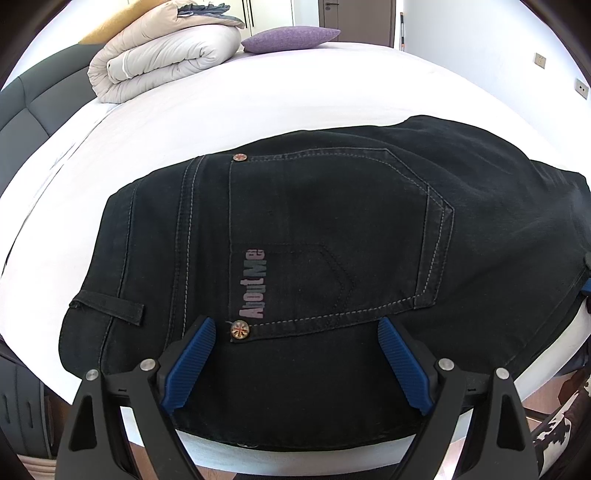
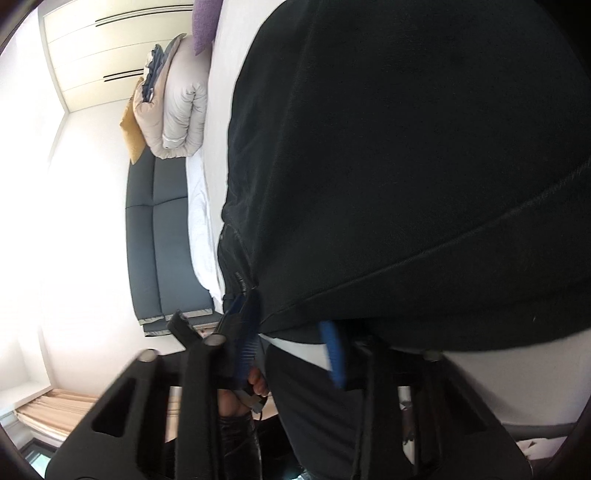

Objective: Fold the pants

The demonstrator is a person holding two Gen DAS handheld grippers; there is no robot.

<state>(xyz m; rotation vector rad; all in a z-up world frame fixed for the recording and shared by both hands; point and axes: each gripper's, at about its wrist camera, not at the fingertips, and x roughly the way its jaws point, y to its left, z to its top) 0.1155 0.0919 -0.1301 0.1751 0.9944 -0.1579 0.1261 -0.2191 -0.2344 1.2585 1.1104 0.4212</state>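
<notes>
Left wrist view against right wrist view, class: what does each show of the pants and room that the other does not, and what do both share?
Only the left wrist view shows the back pocket, its "AboutMe" lettering, a belt loop, a door and the left gripper, jaws wide above the cloth.

Only the right wrist view shows the right gripper, jaws at the pants' edge, and a wardrobe.

Both show the black pants, white bed, folded duvet and purple cushion.

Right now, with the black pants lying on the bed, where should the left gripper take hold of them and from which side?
Probably the near edge of the pants, from the bed's near side. It slightly overhangs the bed, so one finger could slip underneath. The left gripper is open over it.
</notes>
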